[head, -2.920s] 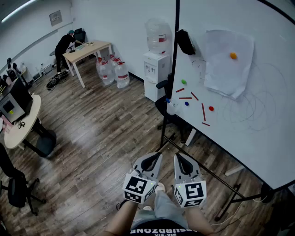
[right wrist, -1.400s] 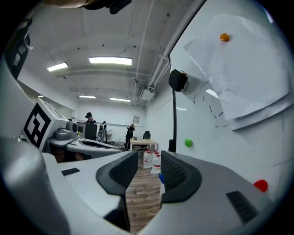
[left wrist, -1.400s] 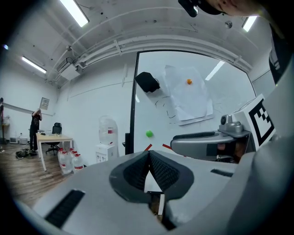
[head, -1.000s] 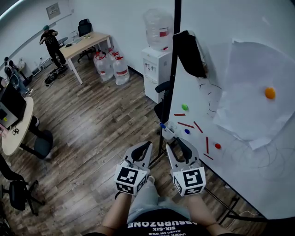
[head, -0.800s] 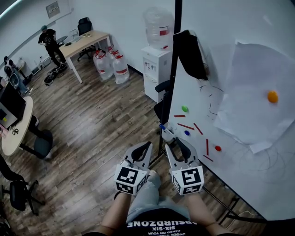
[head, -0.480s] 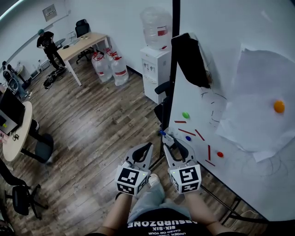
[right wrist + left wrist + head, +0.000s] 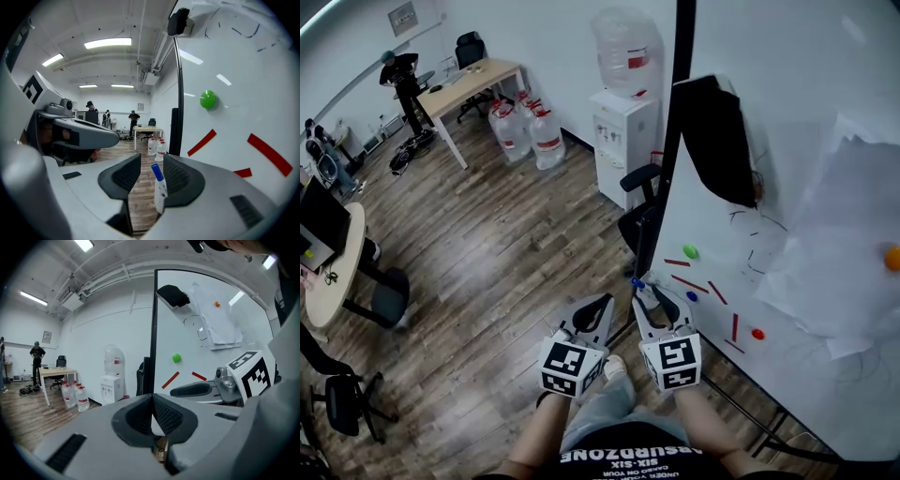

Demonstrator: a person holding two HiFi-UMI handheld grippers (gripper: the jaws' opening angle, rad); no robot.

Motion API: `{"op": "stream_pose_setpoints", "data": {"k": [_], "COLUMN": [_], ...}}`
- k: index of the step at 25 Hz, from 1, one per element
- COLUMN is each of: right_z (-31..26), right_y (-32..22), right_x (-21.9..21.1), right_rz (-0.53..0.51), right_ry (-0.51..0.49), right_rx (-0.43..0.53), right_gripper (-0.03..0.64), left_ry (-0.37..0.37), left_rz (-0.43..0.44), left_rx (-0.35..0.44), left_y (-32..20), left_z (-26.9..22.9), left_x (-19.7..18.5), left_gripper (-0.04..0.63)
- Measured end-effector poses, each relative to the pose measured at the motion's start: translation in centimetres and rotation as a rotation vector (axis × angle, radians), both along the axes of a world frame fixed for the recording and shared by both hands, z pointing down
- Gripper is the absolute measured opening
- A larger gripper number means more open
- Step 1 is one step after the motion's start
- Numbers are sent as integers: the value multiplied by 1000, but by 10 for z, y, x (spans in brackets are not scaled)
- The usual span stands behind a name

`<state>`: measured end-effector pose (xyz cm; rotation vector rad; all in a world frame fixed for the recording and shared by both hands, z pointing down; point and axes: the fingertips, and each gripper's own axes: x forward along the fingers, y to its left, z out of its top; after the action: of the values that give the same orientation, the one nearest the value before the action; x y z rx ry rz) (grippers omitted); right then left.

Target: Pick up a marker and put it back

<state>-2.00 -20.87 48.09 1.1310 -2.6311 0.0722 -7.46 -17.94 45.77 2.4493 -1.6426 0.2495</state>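
Wooden floor [image 7: 487, 234], whiteboard [image 7: 797, 112]; right claw [image 7: 150, 164] gapes around blue-capped marker [image 7: 160, 191], left claw [image 7: 153, 401] clenched.

The person's shirt [image 7: 623, 457] reads "ABSURDZONE", seen upside down.

Marker [image 7: 159, 192]: we see a white body with a blue cap.
Whiteboard [image 7: 769, 56]: white, carrying red strips [image 7: 686, 282], a green dot [image 7: 690, 251] and an orange dot [image 7: 892, 258].
Cubes [image 7: 568, 367]: black-and-white squares.
Fingers [image 7: 123, 176]: dark grey, cross-hatched.
Floor [image 7: 487, 244]: brown planks.
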Motion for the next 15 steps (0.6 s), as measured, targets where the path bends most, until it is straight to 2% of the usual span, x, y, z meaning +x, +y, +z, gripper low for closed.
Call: {"op": "stream_pose_setpoints", "data": {"k": [15], "right_z": [48], "right_y": [-30], "right_x": [-16], "right_rz": [-9], "right_ry": [150], "right_rx": [-67], "right_gripper": [130], "left_ry": [15], "left_rz": [-25], "left_rx": [-28], "left_y": [-28], "left_z": [13], "left_x": [-16], "left_gripper": [8]}}
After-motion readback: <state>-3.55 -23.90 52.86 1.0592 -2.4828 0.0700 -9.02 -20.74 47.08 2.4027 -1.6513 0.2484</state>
